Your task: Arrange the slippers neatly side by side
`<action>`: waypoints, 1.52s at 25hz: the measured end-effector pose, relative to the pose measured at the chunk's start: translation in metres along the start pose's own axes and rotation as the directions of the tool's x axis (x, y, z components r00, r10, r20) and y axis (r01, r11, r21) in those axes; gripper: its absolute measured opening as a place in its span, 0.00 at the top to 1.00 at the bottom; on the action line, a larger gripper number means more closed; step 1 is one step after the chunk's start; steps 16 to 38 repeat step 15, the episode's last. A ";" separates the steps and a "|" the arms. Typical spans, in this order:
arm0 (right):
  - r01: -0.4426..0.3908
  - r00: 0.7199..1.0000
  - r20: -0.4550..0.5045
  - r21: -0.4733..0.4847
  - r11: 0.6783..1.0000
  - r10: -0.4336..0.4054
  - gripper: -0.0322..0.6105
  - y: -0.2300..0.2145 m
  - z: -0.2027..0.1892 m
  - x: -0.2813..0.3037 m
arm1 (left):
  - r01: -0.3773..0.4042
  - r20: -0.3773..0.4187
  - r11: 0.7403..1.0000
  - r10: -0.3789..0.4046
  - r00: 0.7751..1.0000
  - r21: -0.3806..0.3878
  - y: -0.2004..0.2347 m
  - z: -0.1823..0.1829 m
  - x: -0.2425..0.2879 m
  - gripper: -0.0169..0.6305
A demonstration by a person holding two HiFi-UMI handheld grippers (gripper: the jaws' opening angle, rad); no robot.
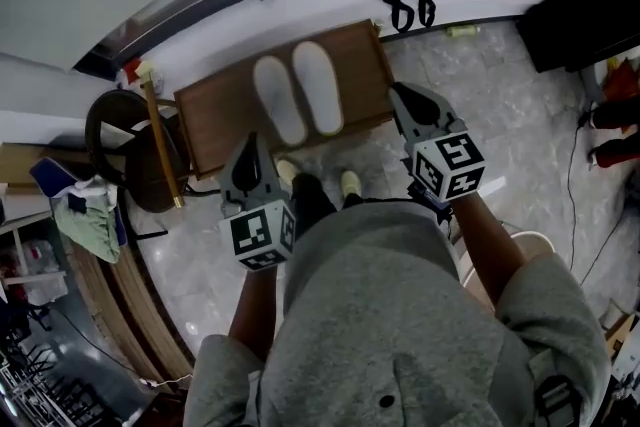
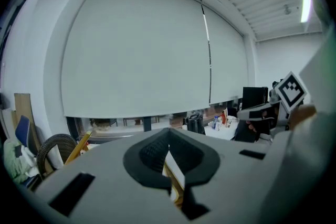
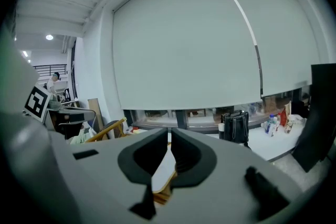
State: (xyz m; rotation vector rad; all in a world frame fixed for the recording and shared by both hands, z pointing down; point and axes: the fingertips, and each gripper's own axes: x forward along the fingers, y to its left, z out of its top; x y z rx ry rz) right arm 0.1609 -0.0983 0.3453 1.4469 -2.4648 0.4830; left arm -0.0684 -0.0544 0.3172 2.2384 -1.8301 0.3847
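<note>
Head view evidence suggests the task is essentially done: the two white slippers (image 1: 317, 87) are seen lying close together and parallel on the brown wooden board (image 1: 220, 120), their ends roughly level. Neither slipper is touched by a tool. The left gripper (image 1: 250, 147) is held well clear of the pair, nearer the person, and in the left gripper view its jaws are seen brought together on nothing. The right gripper (image 1: 405, 100) is likewise held off the board, with its jaws closed and empty. At most, a slight straightening is judged to remain.
</note>
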 end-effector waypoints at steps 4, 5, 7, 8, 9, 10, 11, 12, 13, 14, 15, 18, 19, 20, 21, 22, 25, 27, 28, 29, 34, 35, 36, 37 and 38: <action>-0.010 1.000 0.002 -0.012 1.000 0.010 0.89 0.005 0.003 0.000 | -0.004 -0.002 1.000 0.004 1.000 -0.001 0.002 -0.002 -0.006 0.95; -0.010 1.000 0.002 -0.015 1.000 0.010 0.89 0.005 0.003 -0.001 | -0.004 -0.005 1.000 0.004 1.000 -0.002 0.001 -0.003 -0.007 0.95; -0.011 1.000 0.001 -0.021 1.000 0.011 0.89 0.006 0.003 -0.002 | -0.002 -0.008 1.000 0.002 1.000 -0.007 0.000 -0.004 -0.007 0.95; -0.011 1.000 0.001 -0.024 1.000 0.011 0.89 0.006 0.003 -0.003 | 0.001 -0.009 1.000 -0.001 1.000 -0.012 -0.001 -0.003 -0.007 0.95; -0.010 1.000 0.000 -0.026 1.000 0.010 0.89 0.005 0.002 -0.003 | 0.004 -0.009 1.000 -0.004 1.000 -0.016 -0.003 -0.002 -0.007 0.95; -0.008 1.000 0.000 -0.027 1.000 0.008 0.89 0.004 0.002 -0.003 | 0.006 -0.009 1.000 -0.006 1.000 -0.018 -0.004 -0.002 -0.007 0.95; -0.006 1.000 0.000 -0.026 1.000 0.006 0.89 0.003 0.002 -0.003 | 0.007 -0.009 1.000 -0.007 1.000 -0.018 -0.005 -0.001 -0.007 0.95; -0.004 1.000 0.000 -0.024 1.000 0.004 0.89 0.002 0.001 -0.003 | 0.007 -0.008 1.000 -0.007 1.000 -0.017 -0.005 -0.001 -0.007 0.95; -0.003 1.000 0.000 -0.023 1.000 0.003 0.89 0.001 0.000 -0.003 | 0.008 -0.009 1.000 -0.008 1.000 -0.016 -0.006 -0.001 -0.006 0.95; -0.001 1.000 0.000 -0.021 1.000 0.002 0.89 0.000 0.000 -0.004 | 0.009 -0.010 1.000 -0.010 1.000 -0.015 -0.008 -0.002 -0.006 0.95; 0.000 1.000 0.000 -0.019 1.000 0.000 0.89 0.000 -0.001 -0.004 | 0.011 -0.011 1.000 -0.011 1.000 -0.015 -0.009 -0.003 -0.006 0.95; 0.000 1.000 0.000 -0.019 1.000 0.000 0.89 0.000 -0.001 -0.004 | 0.011 -0.011 1.000 -0.011 1.000 -0.015 -0.009 -0.003 -0.006 0.95; 0.000 1.000 0.000 -0.019 1.000 0.000 0.89 0.000 -0.001 -0.004 | 0.011 -0.011 1.000 -0.011 1.000 -0.015 -0.009 -0.003 -0.006 0.95; 0.000 1.000 0.000 -0.019 1.000 0.000 0.89 0.000 -0.001 -0.004 | 0.011 -0.011 1.000 -0.011 1.000 -0.015 -0.009 -0.003 -0.006 0.95; 0.000 1.000 0.000 -0.019 1.000 0.000 0.89 0.000 -0.001 -0.004 | 0.011 -0.011 1.000 -0.011 1.000 -0.015 -0.009 -0.003 -0.006 0.95; 0.000 1.000 0.000 -0.019 1.000 0.000 0.89 0.000 -0.001 -0.004 | 0.011 -0.011 1.000 -0.011 1.000 -0.015 -0.009 -0.003 -0.006 0.95; 0.000 1.000 0.000 -0.019 1.000 0.000 0.89 0.000 -0.001 -0.004 | 0.011 -0.011 1.000 -0.011 1.000 -0.015 -0.009 -0.003 -0.006 0.95; 0.000 1.000 0.000 -0.019 1.000 0.000 0.89 0.000 -0.001 -0.004 | 0.011 -0.011 1.000 -0.011 1.000 -0.015 -0.009 -0.003 -0.006 0.95; 0.000 1.000 0.000 -0.019 1.000 0.000 0.89 0.000 -0.001 -0.004 | 0.011 -0.011 1.000 -0.011 1.000 -0.015 -0.009 -0.003 -0.006 0.95; 0.000 1.000 0.000 -0.019 1.000 0.000 0.89 0.000 -0.001 -0.004 | 0.011 -0.011 1.000 -0.011 1.000 -0.015 -0.009 -0.003 -0.006 0.95; 0.000 1.000 0.000 -0.019 1.000 0.000 0.89 0.000 -0.001 -0.004 | 0.011 -0.011 1.000 -0.011 1.000 -0.015 -0.009 -0.003 -0.006 0.95; 0.000 1.000 0.000 -0.019 1.000 0.000 0.89 0.000 -0.001 -0.004 | 0.011 -0.011 1.000 -0.011 1.000 -0.015 -0.009 -0.003 -0.006 0.95; 0.000 1.000 0.000 -0.019 1.000 0.000 0.89 0.000 -0.001 -0.004 | 0.011 -0.011 1.000 -0.011 1.000 -0.015 -0.009 -0.003 -0.006 0.95; 0.000 1.000 0.000 -0.019 1.000 0.000 0.89 0.000 -0.001 -0.004 | 0.011 -0.011 1.000 -0.011 1.000 -0.015 -0.009 -0.003 -0.006 0.95; 0.000 1.000 0.000 -0.019 1.000 0.000 0.89 0.000 -0.001 -0.004 | 0.011 -0.011 1.000 -0.011 1.000 -0.015 -0.009 -0.003 -0.006 0.95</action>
